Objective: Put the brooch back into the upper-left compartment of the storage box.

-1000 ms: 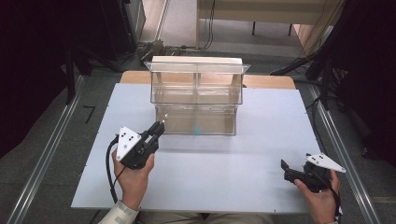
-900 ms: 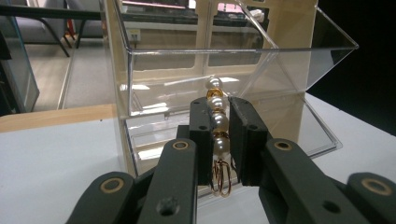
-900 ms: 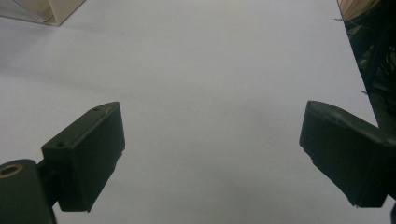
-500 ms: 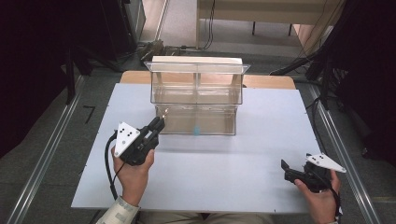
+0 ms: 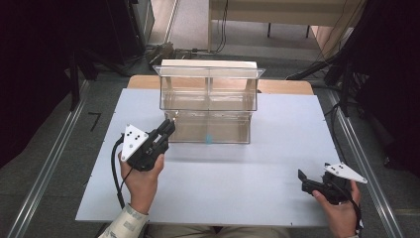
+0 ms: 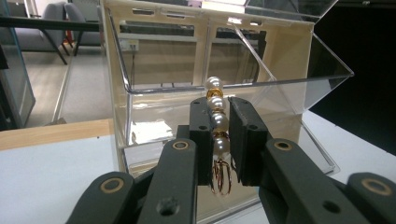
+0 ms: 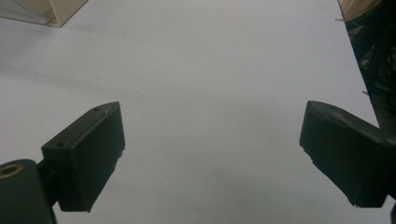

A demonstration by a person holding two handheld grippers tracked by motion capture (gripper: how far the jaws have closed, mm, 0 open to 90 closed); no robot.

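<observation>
Left gripper (image 6: 218,140) clenched on pearl earring (image 6: 217,122), just beside clear box (image 5: 208,101) front-left edge, probably not touching. Right gripper (image 7: 212,154) released, over bare white tabletop (image 5: 223,183), well apart.

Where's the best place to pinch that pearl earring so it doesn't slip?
Pinch the pearl earring across the middle of its bead string, one pad on each side, as the left gripper does now. The beads stand in an upright row, so flat pads catch several at once. The thin gold hooks below would likely bend or slide, so leave them free.
</observation>
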